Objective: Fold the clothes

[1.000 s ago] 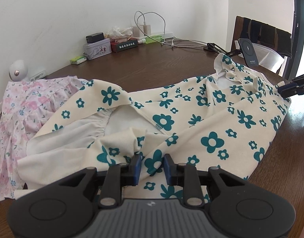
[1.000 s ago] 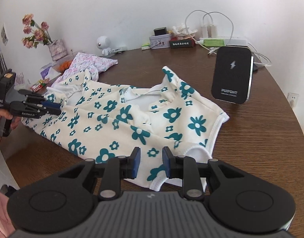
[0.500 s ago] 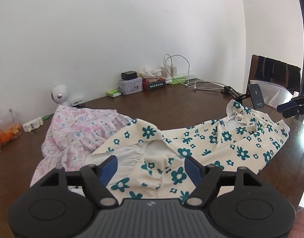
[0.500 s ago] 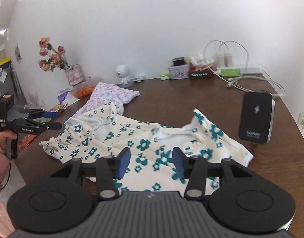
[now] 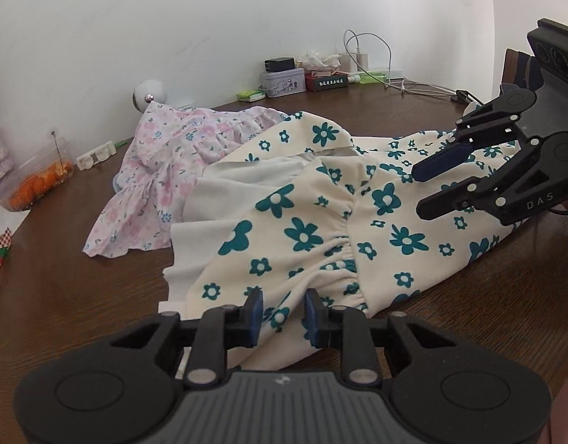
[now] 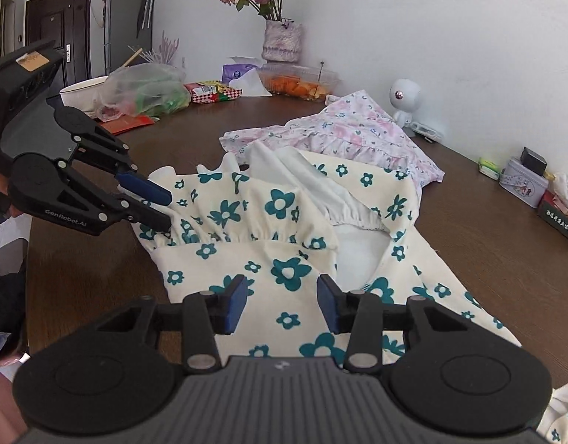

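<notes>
Cream cotton printed with teal flowers fills the left wrist view: the floral dress (image 5: 302, 236) lies rumpled on the dark wooden table (image 5: 80, 296), its gathered seam running across the middle and a flap of plain white lining turned up at the far side. The left gripper (image 5: 282, 314) sits low at the dress's near edge, its blue pads drawn close with cloth passing between them, so I judge it pinched on the fabric there. The right gripper (image 5: 435, 181) hangs over the dress's right part, its fingers parted and holding nothing. A pink floral garment (image 5: 172, 170) lies bunched just behind, its edge touching or slipping under the dress. From the right wrist view, the right gripper (image 6: 282, 303) stands spread wide above the dress (image 6: 284, 270), and the left gripper (image 6: 158, 203) nips the ruffled edge at the left. The neckline gapes and the lining shows in a loose fan. The pink garment (image 6: 358, 137) lies beyond it on the table (image 6: 487, 244), flattened but uneven. As to progress, neither piece reads as a tidy folded stack. The dress fits either being spread flat ahead of folding or having one part already turned over, and squaring it up is left either way.
</notes>
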`<state>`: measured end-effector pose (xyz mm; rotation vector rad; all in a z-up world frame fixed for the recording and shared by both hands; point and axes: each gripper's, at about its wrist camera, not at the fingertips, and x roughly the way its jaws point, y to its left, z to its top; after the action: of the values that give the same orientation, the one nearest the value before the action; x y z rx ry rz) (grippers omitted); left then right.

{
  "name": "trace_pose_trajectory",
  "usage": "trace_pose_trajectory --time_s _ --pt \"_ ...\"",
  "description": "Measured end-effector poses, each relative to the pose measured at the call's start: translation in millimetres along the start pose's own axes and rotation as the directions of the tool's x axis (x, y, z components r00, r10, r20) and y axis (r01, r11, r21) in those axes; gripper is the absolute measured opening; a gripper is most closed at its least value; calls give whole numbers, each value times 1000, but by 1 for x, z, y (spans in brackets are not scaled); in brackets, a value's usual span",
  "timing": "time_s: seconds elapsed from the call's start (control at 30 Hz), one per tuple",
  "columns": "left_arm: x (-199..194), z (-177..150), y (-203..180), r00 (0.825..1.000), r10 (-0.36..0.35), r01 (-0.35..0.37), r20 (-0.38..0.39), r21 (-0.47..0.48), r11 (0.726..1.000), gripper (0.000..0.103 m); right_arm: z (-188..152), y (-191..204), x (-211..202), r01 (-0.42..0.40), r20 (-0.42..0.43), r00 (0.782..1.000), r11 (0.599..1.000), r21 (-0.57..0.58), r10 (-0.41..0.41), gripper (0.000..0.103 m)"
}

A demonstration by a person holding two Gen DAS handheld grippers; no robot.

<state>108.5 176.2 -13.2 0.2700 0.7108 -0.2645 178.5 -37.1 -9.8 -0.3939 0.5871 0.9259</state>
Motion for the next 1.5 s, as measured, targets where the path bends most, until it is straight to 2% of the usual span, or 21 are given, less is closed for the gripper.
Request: trace_pose_trajectory --time_s 0.13,0.3,0.67,0.73,0.8,0.83,0.87,0.97,1.03,1.07,1.17,1.2,1.23,1.33,1.5 --pt "2 -6 8 1000 -8 8 3 -1 1000 23 -8 -7 12 -10 -38 999 1000 29 11 37" --pt "4 -9 23 1000 -8 8 13 -25 1000 25 -15 -10 8 -12 -47 999 999 38 13 32" --pt "3 -16 45 996 -71 76 44 -133 988 26 -22 -9 2 -11 -25 1000 999 40 12 33" --pt "-4 -8 41 998 -46 52 52 -117 992 31 -21 -11 -7 -20 -20 1000 998 52 21 37" --pt "-18 6 29 994 -43 50 101 -71 996 48 -25 -15 -20 -9 -22 1000 999 47 10 49" --pt "-24 14 23 991 -42 49 126 -48 998 52 -28 -17 -28 -1 -24 1000 999 41 2 55" --pt "-28 20 16 988 -51 55 143 -25 998 58 -31 -19 -35 7 -26 1000 999 36 -6 57" --pt "-30 45 -21 976 -130 113 176 102 988 58 -40 -24 -57 32 -31 999 999 20 -31 57" --pt "-20 59 -48 964 -196 165 181 174 971 58 -46 -28 -72 49 -34 998 999 10 -48 55" --pt "-12 65 -63 957 -236 199 172 203 959 53 -49 -30 -79 57 -35 998 998 4 -57 51" --pt "19 71 -99 932 -345 305 112 270 913 28 -53 -35 -81 42 -55 998 999 -25 -44 40" --pt "31 70 -108 927 -367 334 72 284 899 17 -55 -36 -80 35 -62 997 999 -35 -37 37" --pt "40 68 -115 929 -367 340 42 292 894 14 -56 -38 -80 27 -70 997 999 -45 -30 31" --pt "59 67 -118 933 -359 343 10 276 898 14 -59 -42 -78 4 -93 996 997 -76 -11 25" --pt "66 66 -105 935 -353 345 -12 254 904 16 -65 -49 -75 -36 -133 991 991 -126 19 25"
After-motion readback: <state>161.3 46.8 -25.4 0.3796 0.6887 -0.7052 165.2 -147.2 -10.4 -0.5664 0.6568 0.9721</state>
